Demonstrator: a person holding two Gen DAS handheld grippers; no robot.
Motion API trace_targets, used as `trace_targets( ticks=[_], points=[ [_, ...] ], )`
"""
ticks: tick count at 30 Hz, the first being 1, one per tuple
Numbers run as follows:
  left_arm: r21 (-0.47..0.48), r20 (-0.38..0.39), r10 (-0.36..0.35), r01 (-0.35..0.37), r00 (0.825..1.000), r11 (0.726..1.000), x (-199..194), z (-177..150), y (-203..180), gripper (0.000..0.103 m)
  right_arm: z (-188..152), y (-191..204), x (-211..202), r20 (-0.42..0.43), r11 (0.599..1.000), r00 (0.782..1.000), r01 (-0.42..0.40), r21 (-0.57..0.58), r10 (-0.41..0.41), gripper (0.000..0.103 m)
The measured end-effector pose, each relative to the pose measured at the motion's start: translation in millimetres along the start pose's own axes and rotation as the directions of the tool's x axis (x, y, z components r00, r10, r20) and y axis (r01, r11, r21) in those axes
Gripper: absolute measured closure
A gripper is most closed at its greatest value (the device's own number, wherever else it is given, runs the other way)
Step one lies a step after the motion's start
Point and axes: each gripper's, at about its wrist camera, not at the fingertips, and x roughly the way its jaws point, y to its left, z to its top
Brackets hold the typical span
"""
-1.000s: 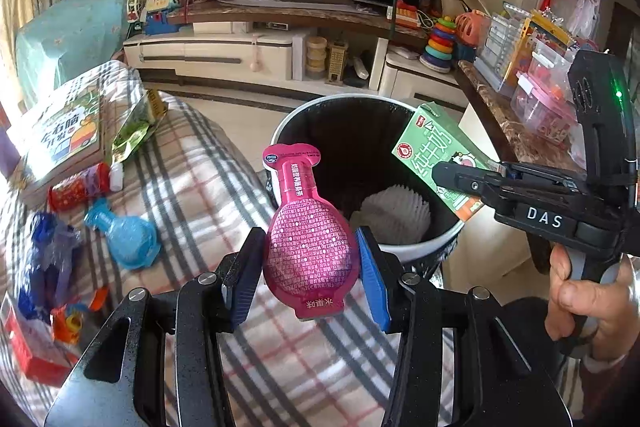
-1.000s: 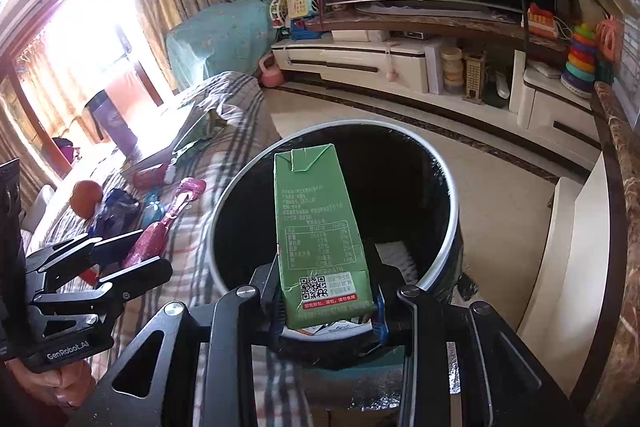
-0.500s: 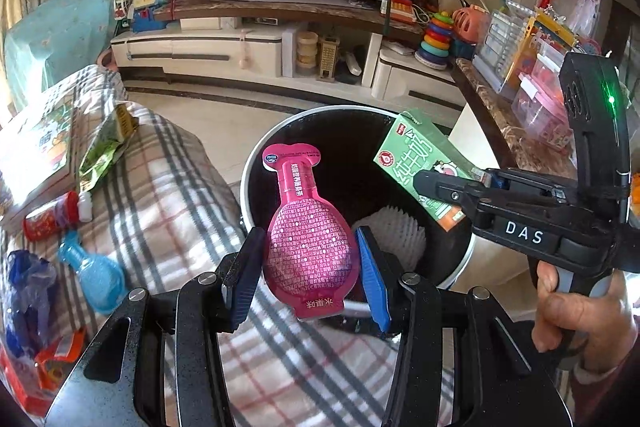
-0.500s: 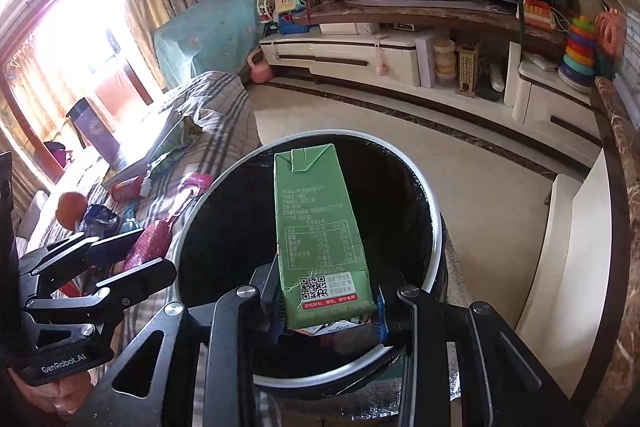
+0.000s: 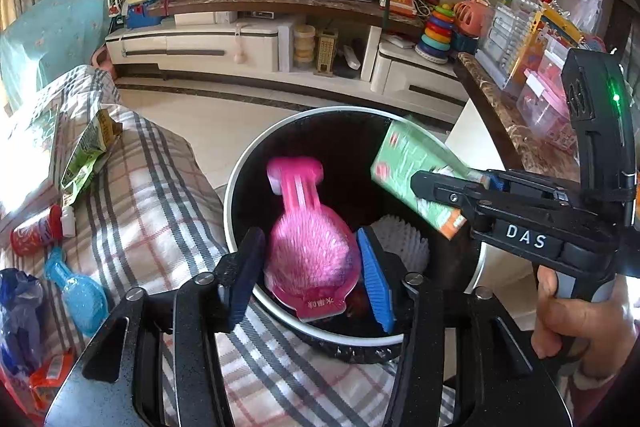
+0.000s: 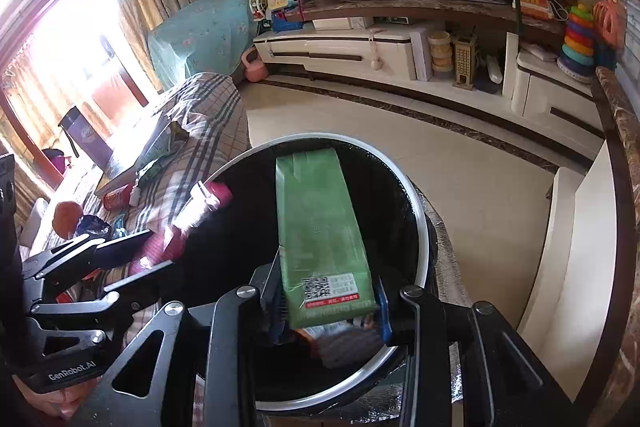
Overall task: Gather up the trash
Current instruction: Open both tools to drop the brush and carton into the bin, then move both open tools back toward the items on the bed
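Left gripper [image 5: 310, 275]: fingers have just been opening; pink pouch [image 5: 308, 247], motion-blurred, sits between them over the trash bin [image 5: 240, 187], gaps showing at both pads, so released; right gripper [image 6: 328, 303]: fingers have just parted a little; green carton [image 6: 320, 223] stands between them above the bin mouth, blurred, and whether the pads grip it I cannot tell; bin: round, black-lined, white rim, white ribbed item [image 5: 400, 239] inside; plaid-covered surface [image 5: 152, 187] beside bin: blue pouch [image 5: 78, 291], red bottle [image 5: 38, 229], green wrapper [image 5: 90, 147] lying on it.
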Motion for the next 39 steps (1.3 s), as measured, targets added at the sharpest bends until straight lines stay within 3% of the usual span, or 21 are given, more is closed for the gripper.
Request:
trace_targets(
  ticks=[3,9,13,20,27,30,39],
  points=[
    [-0.01,0.012,0.003,-0.003,1.0,1.0,-2.9,-2.5,1.5,0.039,0.3,0.6,-1.8,0.003,1.0,1.0,-0.004,0.005,0.004,0.066],
    [-0.03,0.041,0.009,-0.007,0.999,1.0,-20.1,-16.1,5.1,0.038,-3.7,4.7,-15.6,0.039,1.0,0.999,-0.017,0.015,0.016,0.062],
    [-0.061,0.057,0.011,-0.008,0.998,0.998,-36.7,-34.0,11.1,0.035,-10.3,15.9,-27.3,0.069,0.999,0.997,-0.034,0.009,0.033,0.049],
    [-0.124,0.071,0.023,-0.014,0.997,0.992,-63.6,-70.6,27.7,0.034,-30.0,51.1,-41.9,0.096,0.996,0.992,-0.078,-0.031,0.08,0.037],
    [-0.206,0.081,0.063,-0.045,0.995,0.978,-92.0,-106.4,53.3,0.034,-53.7,90.3,-46.4,0.086,0.989,0.988,-0.126,-0.077,0.132,0.033],
    [-0.223,0.087,0.119,-0.097,0.989,0.97,-105.5,-119.5,63.5,0.034,-63.2,103.7,-43.3,0.071,0.986,0.987,-0.139,-0.087,0.146,0.032],
    [-0.347,0.089,0.204,-0.162,0.975,0.924,-139.9,-162.1,113.7,0.034,-84.8,138.1,-27.3,0.021,0.979,0.983,-0.178,-0.1,0.181,0.028]
  ],
)
